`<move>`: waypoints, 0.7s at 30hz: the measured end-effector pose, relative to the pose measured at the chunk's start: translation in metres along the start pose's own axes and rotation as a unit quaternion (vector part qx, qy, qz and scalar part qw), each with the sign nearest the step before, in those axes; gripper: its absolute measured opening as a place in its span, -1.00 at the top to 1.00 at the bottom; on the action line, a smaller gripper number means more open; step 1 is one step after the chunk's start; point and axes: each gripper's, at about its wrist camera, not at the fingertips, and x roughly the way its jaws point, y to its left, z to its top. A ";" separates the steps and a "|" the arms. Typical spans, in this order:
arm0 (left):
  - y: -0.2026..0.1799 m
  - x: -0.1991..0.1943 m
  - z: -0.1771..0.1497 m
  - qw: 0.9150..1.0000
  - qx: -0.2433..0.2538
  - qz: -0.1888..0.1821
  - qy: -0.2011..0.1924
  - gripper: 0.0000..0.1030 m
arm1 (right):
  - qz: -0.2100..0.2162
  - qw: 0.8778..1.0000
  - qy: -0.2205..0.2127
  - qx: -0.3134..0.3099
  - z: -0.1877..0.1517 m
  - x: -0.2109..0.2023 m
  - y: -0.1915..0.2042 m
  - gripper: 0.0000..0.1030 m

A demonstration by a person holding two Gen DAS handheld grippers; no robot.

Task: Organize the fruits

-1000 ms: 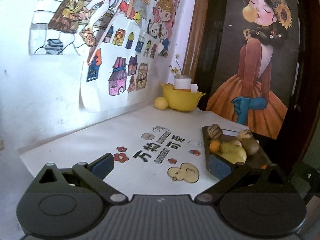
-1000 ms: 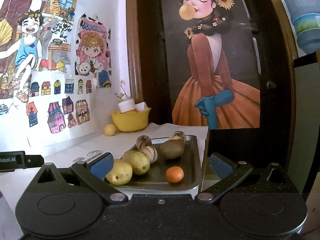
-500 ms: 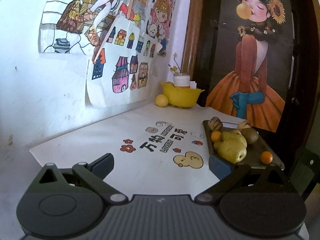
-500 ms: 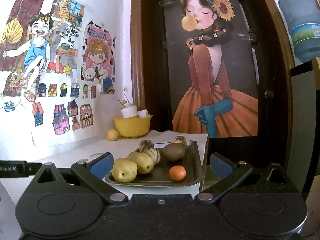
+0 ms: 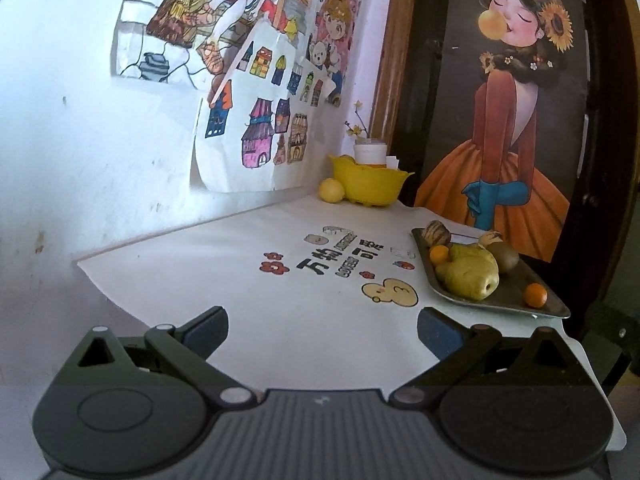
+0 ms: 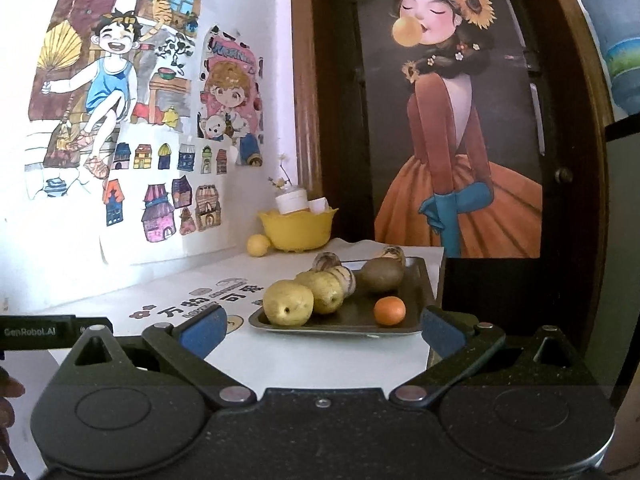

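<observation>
Pulled back a bit in the left wrist view, so the left gripper (image 5: 322, 328) sits wide apart and empty short of the fruit tray (image 5: 504, 302), and in the right wrist view the right gripper (image 6: 322, 328) also gapes empty, pears (image 6: 289, 303) and all on the tray, sorted or unsorted I can't say.

Hand-coloured children's drawings of cartoon figures and small houses (image 6: 160, 184) were taped across a white wall (image 5: 88, 148). Beside them, a tall poster of a girl in an orange skirt blowing a bubble (image 6: 448, 128) hung on a dark wooden door (image 6: 340, 120). A white paper table cover printed with black characters and red flowers (image 5: 240, 280) was spread below. A blue plastic water jug (image 6: 616, 40) stood at the far right. A small white cup holding a flower sprig (image 6: 290, 200) stood in the corner.
</observation>
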 end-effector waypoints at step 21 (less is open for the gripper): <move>0.010 -0.004 -0.013 1.000 0.002 0.021 0.010 -0.99 | 0.012 0.998 0.053 0.007 -0.007 0.014 0.002 -0.99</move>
